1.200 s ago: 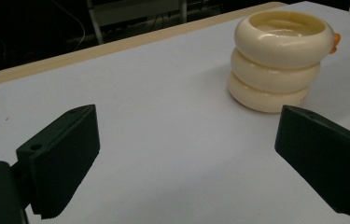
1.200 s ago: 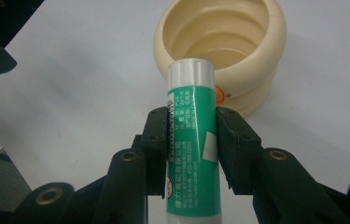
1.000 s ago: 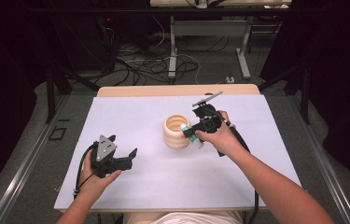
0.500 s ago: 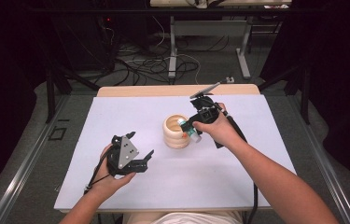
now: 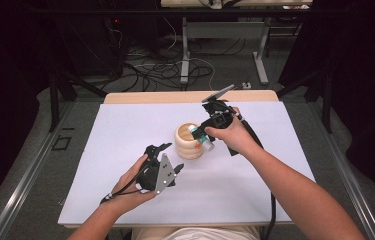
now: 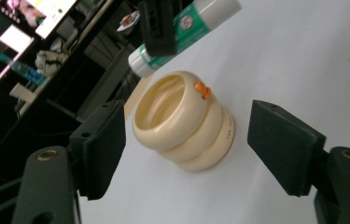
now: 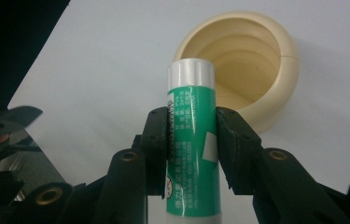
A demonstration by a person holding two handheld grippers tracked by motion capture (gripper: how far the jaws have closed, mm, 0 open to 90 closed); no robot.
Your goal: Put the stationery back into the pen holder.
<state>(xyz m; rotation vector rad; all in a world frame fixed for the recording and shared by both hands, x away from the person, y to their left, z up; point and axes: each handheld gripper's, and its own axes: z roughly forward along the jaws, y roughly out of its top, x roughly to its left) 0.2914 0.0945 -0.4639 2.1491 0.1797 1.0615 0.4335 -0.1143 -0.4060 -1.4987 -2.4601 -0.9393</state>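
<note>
A cream ribbed cup point(image 5: 189, 145) stands upright near the middle of the white table point(image 5: 115, 130). My right gripper point(image 5: 204, 135) is shut on a green glue stick point(image 5: 198, 136) with white ends, held tilted just over the cup's right rim. In the right gripper view the glue stick point(image 7: 192, 135) is pinched between both pads, with the cup point(image 7: 256, 60) open-mouthed beyond it. My left gripper point(image 5: 169, 158) lies to the front left of the cup, a short gap away. Its jaws have just been closing and remain apart. In the left gripper view the cup point(image 6: 182, 126) stands ahead of them, untouched.
A wooden strip point(image 5: 175, 96) borders the far edge of the table. Beyond it lie floor cables point(image 5: 145, 70) and metal table legs point(image 5: 185, 50). Cables trail from both grippers toward the near edge. Metal rails point(image 5: 30, 175) run along the table's sides.
My left gripper has moved right and away from the near edge, closer to the cup, and its jaws have narrowed. The right gripper with the glue stick has stayed at the cup.
</note>
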